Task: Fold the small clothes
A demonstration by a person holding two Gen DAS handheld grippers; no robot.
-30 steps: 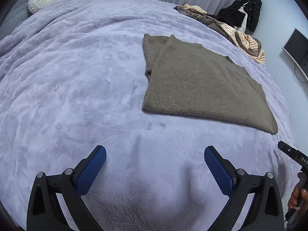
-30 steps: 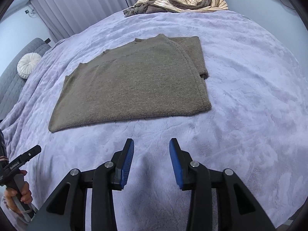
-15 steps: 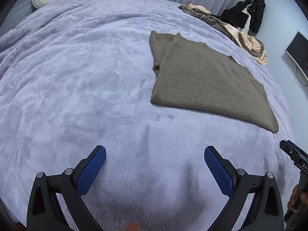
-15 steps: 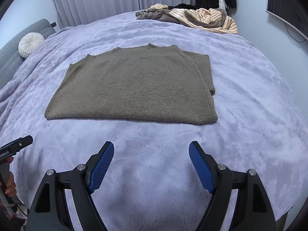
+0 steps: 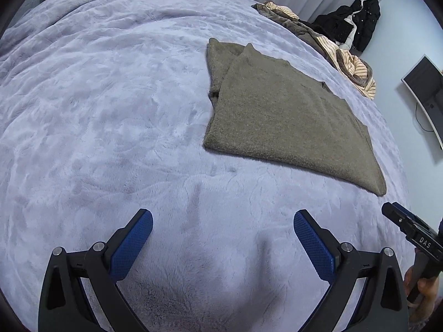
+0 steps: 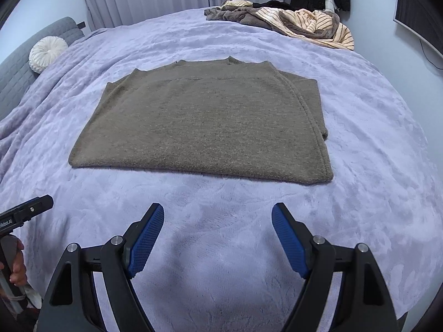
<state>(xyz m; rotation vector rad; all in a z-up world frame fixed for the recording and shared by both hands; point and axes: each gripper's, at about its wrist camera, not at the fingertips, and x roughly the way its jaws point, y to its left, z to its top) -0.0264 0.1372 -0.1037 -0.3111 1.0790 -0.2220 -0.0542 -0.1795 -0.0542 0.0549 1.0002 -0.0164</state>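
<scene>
An olive-brown knit sweater (image 6: 205, 127) lies flat on the lilac bedspread (image 6: 373, 149), one sleeve folded along its right side. It also shows in the left wrist view (image 5: 282, 113), up and to the right. My right gripper (image 6: 217, 238) is open and empty, held over the bedspread just short of the sweater's near hem. My left gripper (image 5: 223, 243) is open and empty, over bare bedspread to the left of the sweater's near corner. The right gripper's tip (image 5: 409, 229) shows at the edge of the left wrist view.
A heap of striped and brown clothes (image 6: 299, 22) lies at the far right of the bed. A black coat (image 5: 357, 22) hangs behind it. A round white cushion (image 6: 47, 52) rests on a grey sofa at far left. A monitor (image 5: 426, 91) hangs on the right wall.
My right gripper has opened wide and swung to face the sweater's hem squarely. My left gripper stayed open and shifted a little, the sweater sliding right in its view.
</scene>
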